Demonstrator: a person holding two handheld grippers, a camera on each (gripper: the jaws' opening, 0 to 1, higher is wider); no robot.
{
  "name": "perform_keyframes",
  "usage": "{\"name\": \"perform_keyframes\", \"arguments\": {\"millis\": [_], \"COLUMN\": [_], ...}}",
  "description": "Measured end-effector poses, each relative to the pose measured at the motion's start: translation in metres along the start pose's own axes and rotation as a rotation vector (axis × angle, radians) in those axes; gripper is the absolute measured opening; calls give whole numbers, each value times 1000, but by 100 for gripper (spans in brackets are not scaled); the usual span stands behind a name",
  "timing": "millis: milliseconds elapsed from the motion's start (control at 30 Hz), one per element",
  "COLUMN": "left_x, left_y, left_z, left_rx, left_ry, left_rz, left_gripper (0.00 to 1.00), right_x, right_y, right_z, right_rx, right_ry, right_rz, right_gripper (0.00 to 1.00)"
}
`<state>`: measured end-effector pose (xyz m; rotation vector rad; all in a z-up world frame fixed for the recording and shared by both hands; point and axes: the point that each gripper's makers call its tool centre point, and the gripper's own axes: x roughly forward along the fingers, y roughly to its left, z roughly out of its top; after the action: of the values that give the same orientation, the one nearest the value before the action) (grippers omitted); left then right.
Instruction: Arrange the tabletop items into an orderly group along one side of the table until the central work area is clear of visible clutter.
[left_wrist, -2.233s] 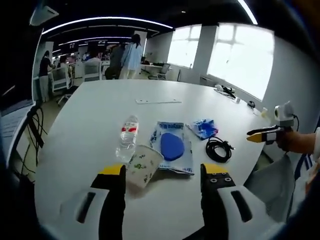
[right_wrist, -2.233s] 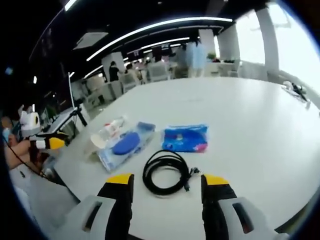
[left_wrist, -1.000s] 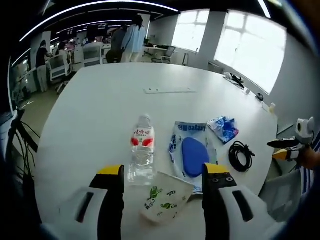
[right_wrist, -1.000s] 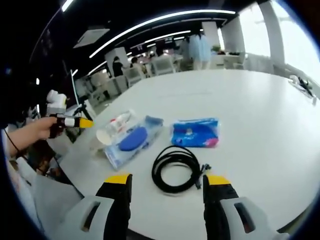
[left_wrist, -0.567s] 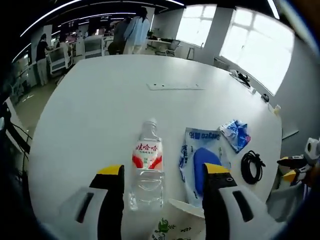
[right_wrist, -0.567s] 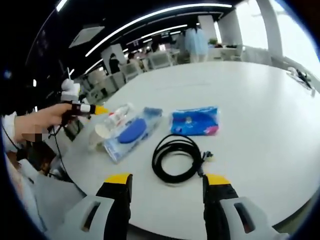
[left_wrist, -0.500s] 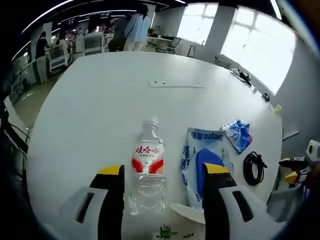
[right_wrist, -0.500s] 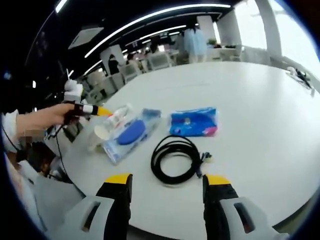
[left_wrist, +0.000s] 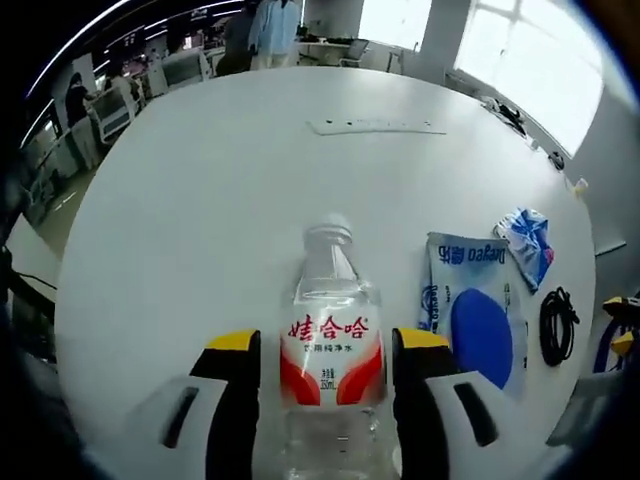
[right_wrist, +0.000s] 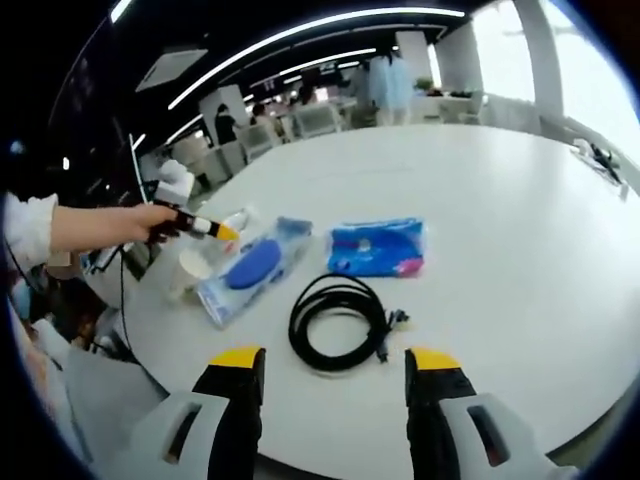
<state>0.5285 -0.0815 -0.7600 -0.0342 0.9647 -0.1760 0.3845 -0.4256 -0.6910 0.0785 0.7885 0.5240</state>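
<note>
Since half a second ago my left gripper (left_wrist: 322, 345) has closed in on the water bottle (left_wrist: 330, 345), which now lies between its yellow-tipped jaws; the gap is barely wider than the bottle, but I can't tell whether the pads touch it. That bottle is clear ribbed plastic with a red and white label, lying flat on the white surface (left_wrist: 200, 200), neck pointing away from me, its base cut off at the bottom of the left gripper view. Just to its right lies a glossy plastic packet (left_wrist: 470, 310) with blue print and a dark blue oval shape inside. Beyond that sit a crumpled blue wrapper (left_wrist: 528, 240) and a coiled black cable (left_wrist: 556, 325).

My right gripper (right_wrist: 334, 362) hangs wide open and holds nothing, above the near edge of the surface. Ahead of it lies the cable coil, a loose round loop with a plug end. Farther on are the blue wrapper and the packet, with a paper cup (right_wrist: 192, 268) at the packet's left end, partly hidden, possibly on its side. A sleeved hand (right_wrist: 140, 225) holds the left gripper there.
</note>
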Motion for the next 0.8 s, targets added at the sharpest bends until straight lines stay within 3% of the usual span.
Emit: {"name": "perform_keyframes", "arguments": {"millis": [67, 233, 400, 600, 800], "left_x": [3, 6, -1, -22, -44], "left_y": [0, 0, 1, 7, 20], "left_z": [0, 0, 1, 15, 21], "left_rx": [46, 34, 27, -48, -78], "left_ry": [7, -5, -28, -144, -208], "left_rz": [10, 20, 21, 21, 47], "left_gripper": [47, 44, 39, 37, 36], "right_x": [2, 7, 2, -4, -2], "right_y": [0, 5, 9, -6, -3], "right_z": [-1, 0, -1, 1, 0], "right_rx": [7, 50, 36, 68, 75], "right_ry": [8, -6, -12, -35, -42], "right_rz": [2, 7, 13, -12, -8], "right_gripper": [57, 56, 56, 56, 56]}}
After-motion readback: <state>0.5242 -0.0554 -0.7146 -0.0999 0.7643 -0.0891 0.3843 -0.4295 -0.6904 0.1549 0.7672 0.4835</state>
